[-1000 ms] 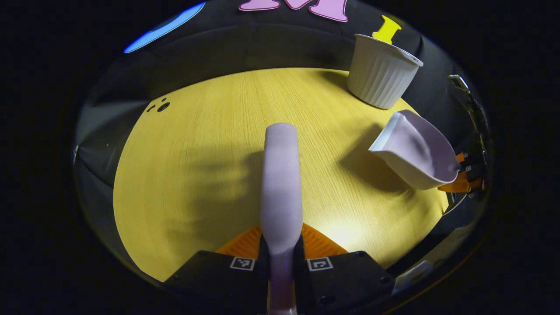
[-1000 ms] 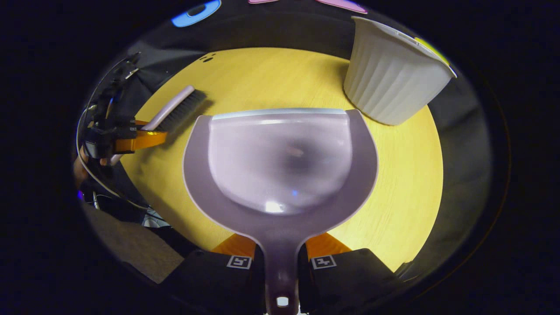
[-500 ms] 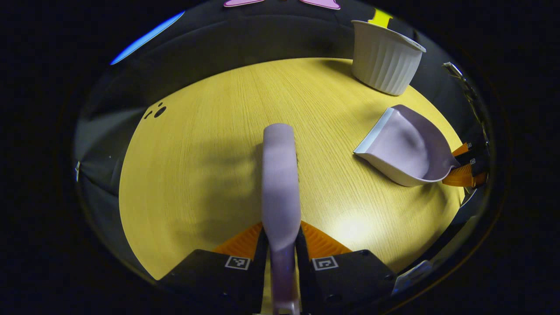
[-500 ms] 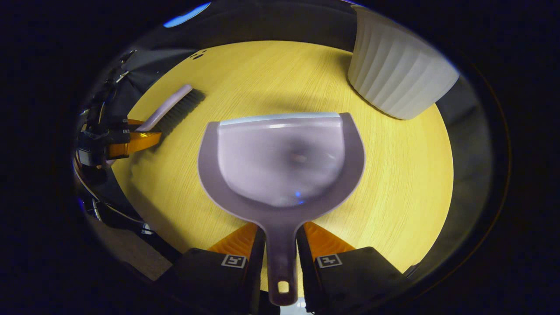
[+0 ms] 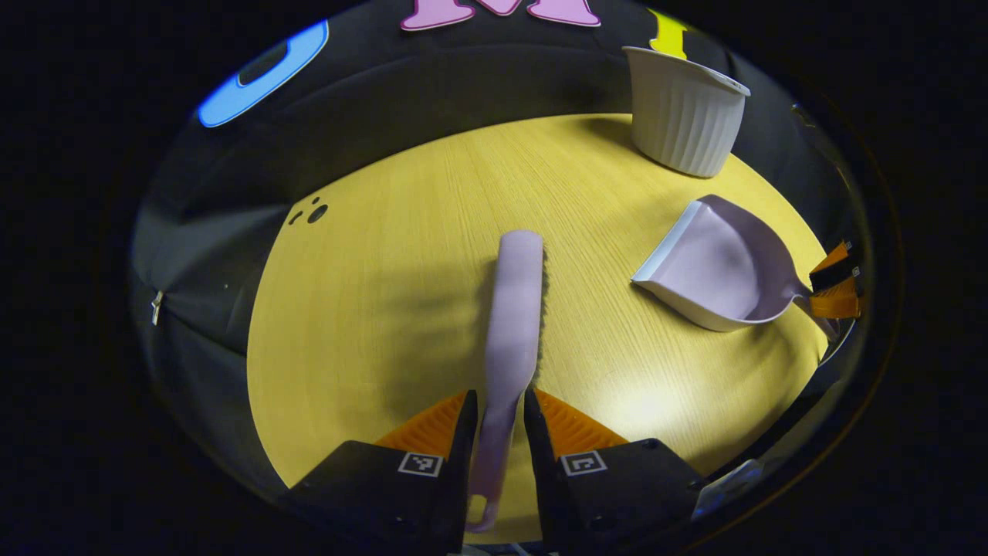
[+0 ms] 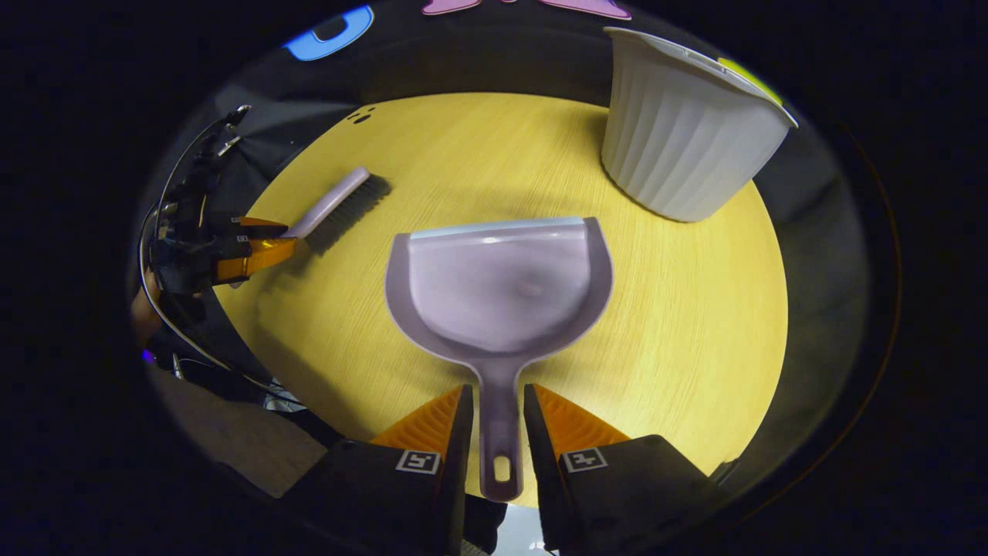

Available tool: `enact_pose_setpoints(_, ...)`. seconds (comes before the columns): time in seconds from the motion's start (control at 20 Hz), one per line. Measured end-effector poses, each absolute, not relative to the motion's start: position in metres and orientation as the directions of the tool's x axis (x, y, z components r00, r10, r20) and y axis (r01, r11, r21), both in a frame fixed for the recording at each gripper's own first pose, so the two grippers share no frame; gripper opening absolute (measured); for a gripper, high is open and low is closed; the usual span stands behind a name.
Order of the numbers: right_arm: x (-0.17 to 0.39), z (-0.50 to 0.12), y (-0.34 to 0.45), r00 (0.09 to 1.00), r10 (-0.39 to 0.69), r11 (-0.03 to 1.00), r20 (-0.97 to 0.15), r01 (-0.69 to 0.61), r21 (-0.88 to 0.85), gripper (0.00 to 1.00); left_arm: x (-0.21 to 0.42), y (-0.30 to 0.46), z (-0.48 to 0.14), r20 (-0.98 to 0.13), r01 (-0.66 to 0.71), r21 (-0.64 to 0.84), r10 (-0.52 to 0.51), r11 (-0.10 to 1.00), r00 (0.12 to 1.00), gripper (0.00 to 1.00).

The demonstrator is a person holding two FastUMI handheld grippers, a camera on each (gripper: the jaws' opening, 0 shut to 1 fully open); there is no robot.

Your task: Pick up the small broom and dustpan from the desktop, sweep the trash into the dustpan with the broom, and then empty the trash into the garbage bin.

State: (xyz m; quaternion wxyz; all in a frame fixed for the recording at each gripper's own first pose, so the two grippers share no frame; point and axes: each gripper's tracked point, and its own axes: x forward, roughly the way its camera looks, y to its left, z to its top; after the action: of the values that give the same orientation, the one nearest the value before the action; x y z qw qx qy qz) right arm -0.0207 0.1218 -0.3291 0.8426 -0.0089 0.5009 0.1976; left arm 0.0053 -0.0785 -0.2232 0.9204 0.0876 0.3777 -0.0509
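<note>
While the round wooden desktop (image 5: pixel 370 309) glows yellow under the booth light, we hold a tool in each hand above it. Our left gripper (image 5: pixel 496 421) has its two fingers set narrowly on either side of the thin handle of the small lilac broom (image 5: pixel 515 309); whether both fingers press the handle we cannot tell, as a slim gap seems to show on one side. The broom lies along the desktop, its head pointing away from us toward the middle of the table, dark bristles peeking out along its right edge.

Our right gripper (image 6: pixel 496 417) likewise straddles the handle of the lilac dustpan (image 6: pixel 502 286) with its fingers drawn close, thin slivers of table visible on both sides of the handle, so a firm hold cannot be confirmed. The dustpan sits flat on the desktop with its open lip facing away from us; its scoop looks bare. From the left gripper view the dustpan (image 5: pixel 718 266) rests to the right of the broom, well apart from it.

A white ribbed garbage bin (image 6: pixel 683 135) stands upright at the far right edge of the table, near the dustpan's lip but not touching it. Across the table, the right gripper view shows the broom (image 6: pixel 336 205) lying with the left gripper (image 6: pixel 258 247) at its handle.
</note>
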Motion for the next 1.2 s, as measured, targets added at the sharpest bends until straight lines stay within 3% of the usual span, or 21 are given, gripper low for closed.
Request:
enact_pose_setpoints(0.3, -0.005, -0.251, 0.137, 0.554, 0.404, 0.904, -0.728, -0.366, 0.223, 0.42, -0.004, -0.086, -0.146, -0.580, 0.155, 0.155, -0.037, 0.976, 0.814, 0.41)
enact_pose_setpoints(0.6, 0.035, -0.133, 0.142, 0.783, 0.450, 0.891, -0.430, -0.424, 0.160, 0.42, 0.001, -0.115, -0.030, -0.314, 0.141, 0.100, -0.103, 0.985, 0.944, 0.41)
enact_pose_setpoints(0.9, 0.045, -0.073, 0.132, 0.885, 0.419, 0.908, -0.203, -0.406, 0.104, 0.43, -0.019, -0.139, 0.069, 0.001, 0.194, -0.011, -0.194, 0.981, 0.981, 0.41)
enact_pose_setpoints(1.2, 0.040, -0.076, 0.139, 0.885, 0.415, 0.910, -0.209, -0.402, 0.105, 0.43, -0.025, -0.140, 0.071, -0.005, 0.195, -0.071, -0.196, 0.978, 0.981, 0.41)
